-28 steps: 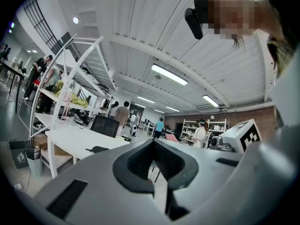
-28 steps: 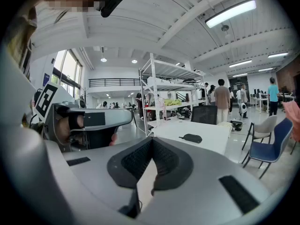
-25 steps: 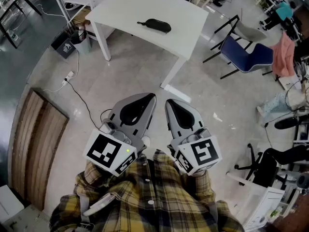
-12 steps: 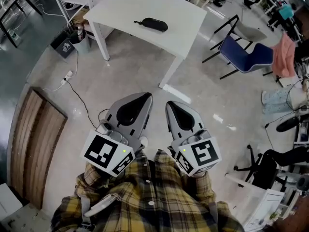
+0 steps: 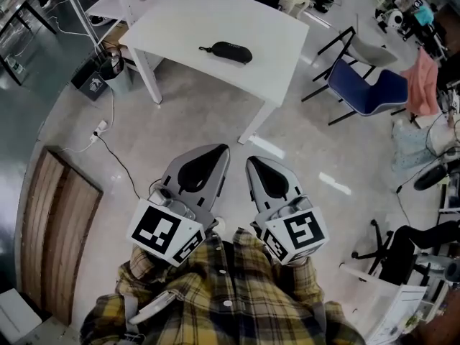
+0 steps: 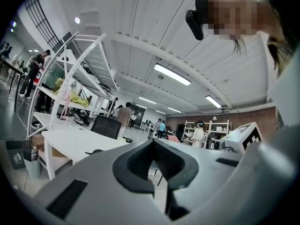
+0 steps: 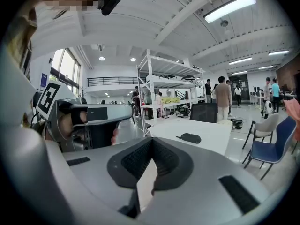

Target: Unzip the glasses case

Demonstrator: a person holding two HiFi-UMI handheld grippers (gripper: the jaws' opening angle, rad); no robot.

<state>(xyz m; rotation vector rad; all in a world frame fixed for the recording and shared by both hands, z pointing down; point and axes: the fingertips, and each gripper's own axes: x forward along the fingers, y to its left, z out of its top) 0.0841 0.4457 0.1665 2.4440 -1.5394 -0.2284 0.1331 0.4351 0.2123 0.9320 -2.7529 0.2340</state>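
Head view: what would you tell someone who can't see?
A person in a yellow checked shirt holds the grey left gripper and right gripper, both shut, side by side. Ahead, a black oval glasses case lies on a white table.

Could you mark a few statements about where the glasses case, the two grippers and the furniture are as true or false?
1. The glasses case lies on the white table. True.
2. The left gripper is shut on the glasses case. False: its jaws are together with nothing between them, and it is held near the person's body, well short of the table.
3. The right gripper has its jaws together and holds nothing. True.
4. In the head view, the blue chair stands to the left of the white table. False: it stands to the table's right.
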